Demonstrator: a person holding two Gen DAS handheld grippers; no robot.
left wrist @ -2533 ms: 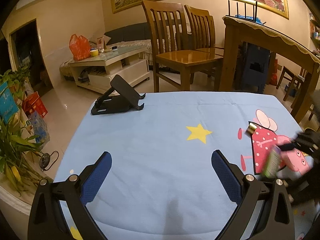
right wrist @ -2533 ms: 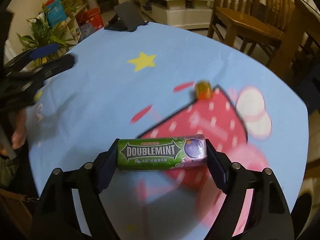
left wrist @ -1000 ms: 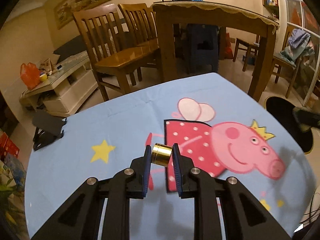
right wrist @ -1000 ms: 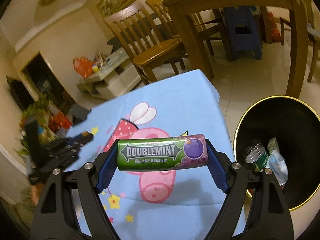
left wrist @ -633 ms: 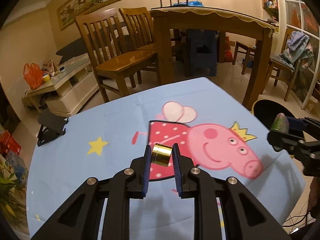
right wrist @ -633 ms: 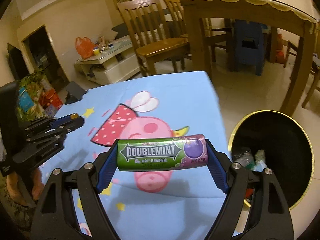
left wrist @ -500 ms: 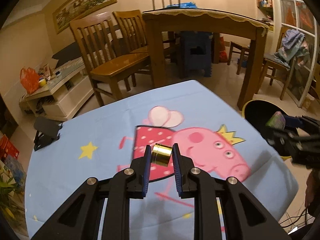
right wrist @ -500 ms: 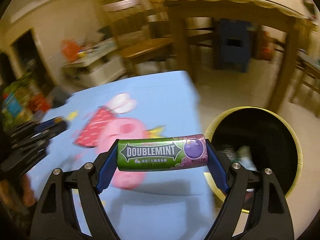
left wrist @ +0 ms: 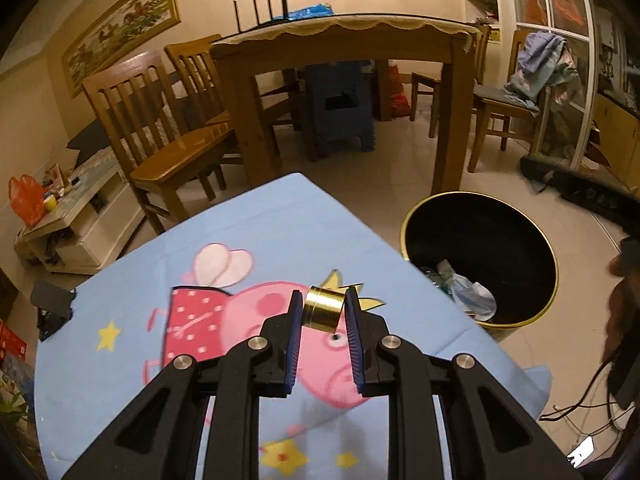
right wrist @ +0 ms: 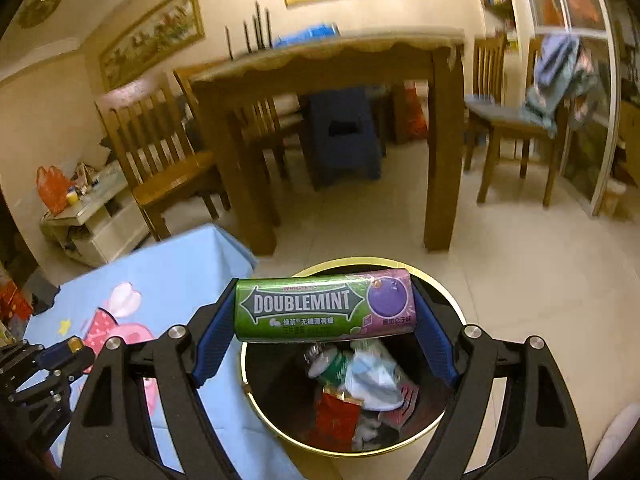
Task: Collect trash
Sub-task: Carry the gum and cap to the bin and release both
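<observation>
My left gripper (left wrist: 322,307) is shut on a small gold metal cap (left wrist: 322,310) and holds it above the blue cartoon-pig tablecloth (left wrist: 256,248), near the table's right edge. It also shows in the right wrist view (right wrist: 72,348). My right gripper (right wrist: 324,312) is shut on a green Doublemint gum tube (right wrist: 324,307), held crosswise right above the open black trash bin with a gold rim (right wrist: 452,424). The bin (left wrist: 532,240) stands on the floor to the right of the table and holds several pieces of trash (right wrist: 360,376).
A wooden dining table (left wrist: 344,40) with chairs (left wrist: 160,132) and a blue stool (left wrist: 340,108) stands behind. A black phone stand (left wrist: 52,308) sits at the table's far left. A low TV cabinet (left wrist: 68,224) is at the left. Cables (left wrist: 592,404) lie on the floor at the right.
Both grippers have swung right toward the bin. The right gripper with the gum tube is now over the bin's opening; the left gripper carried the gold cap toward the table's right edge.
</observation>
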